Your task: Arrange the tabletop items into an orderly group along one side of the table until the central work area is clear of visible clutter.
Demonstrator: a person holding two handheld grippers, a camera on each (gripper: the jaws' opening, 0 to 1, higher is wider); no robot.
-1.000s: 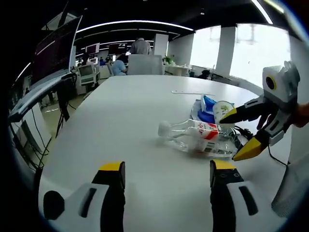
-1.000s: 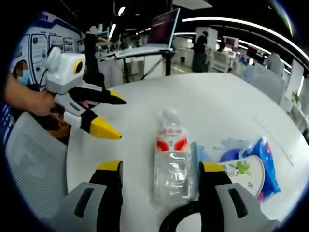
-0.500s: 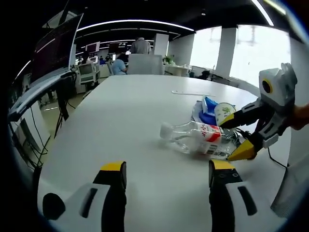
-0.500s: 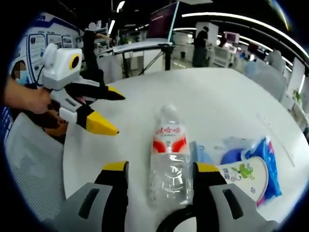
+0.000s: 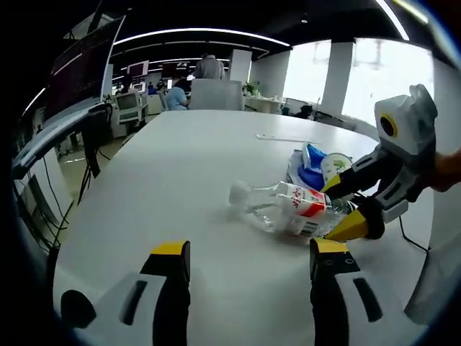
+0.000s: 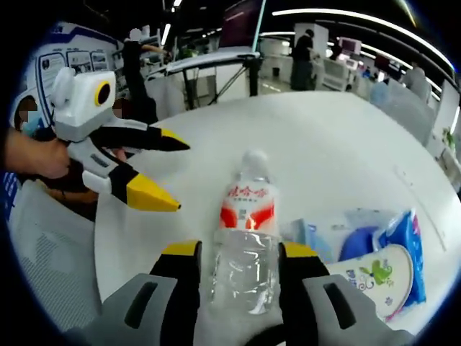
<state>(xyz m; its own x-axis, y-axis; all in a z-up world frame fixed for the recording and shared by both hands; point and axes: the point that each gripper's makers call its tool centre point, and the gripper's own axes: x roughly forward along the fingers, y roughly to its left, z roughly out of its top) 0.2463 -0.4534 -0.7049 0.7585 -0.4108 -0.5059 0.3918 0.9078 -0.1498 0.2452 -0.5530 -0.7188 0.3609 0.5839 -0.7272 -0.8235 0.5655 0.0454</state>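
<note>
Gripping the clear water bottle low on its body, right gripper, jaws pressed against both sides. Seen in the left gripper view: same bottle lying on its side on the white table, cap pointing away from the right gripper, which reaches in level from the right, held by a hand. Just behind the bottle, a blue packet and a paper cup. Hovering over bare tabletop, left gripper, jaws spread wide, holding nothing; in the right gripper view, left gripper to the left of the bottle, tips pointing toward it, gripped by a hand.
</note>
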